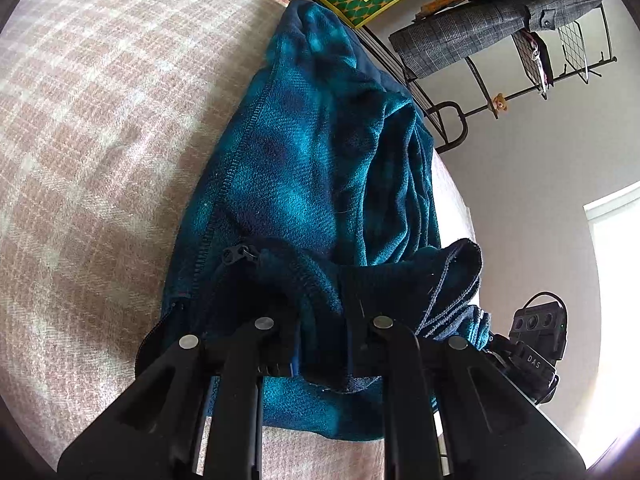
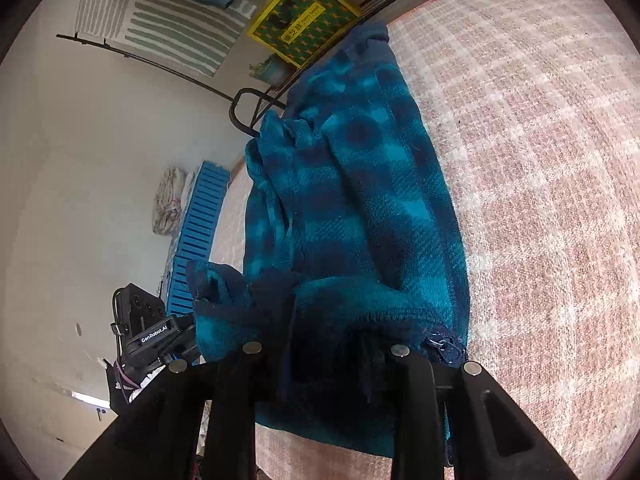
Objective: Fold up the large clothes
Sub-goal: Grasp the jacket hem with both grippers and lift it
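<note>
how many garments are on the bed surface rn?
1. A teal plaid fleece jacket, partly folded, lies along the edge of the pink checked bed cover, its near end bunched at both grippers. Other clothes hang on a rack off the bed. Anything under the jacket is hidden.

Fuzzy fleece jacket (image 1: 304, 168); coarse woven bedcover (image 1: 100, 140); matt plastic tools.

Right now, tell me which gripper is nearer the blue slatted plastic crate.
Left. The left gripper sits right beside the blue slatted plastic crate; the right gripper is farther over, at the teal checked fleece.
</note>
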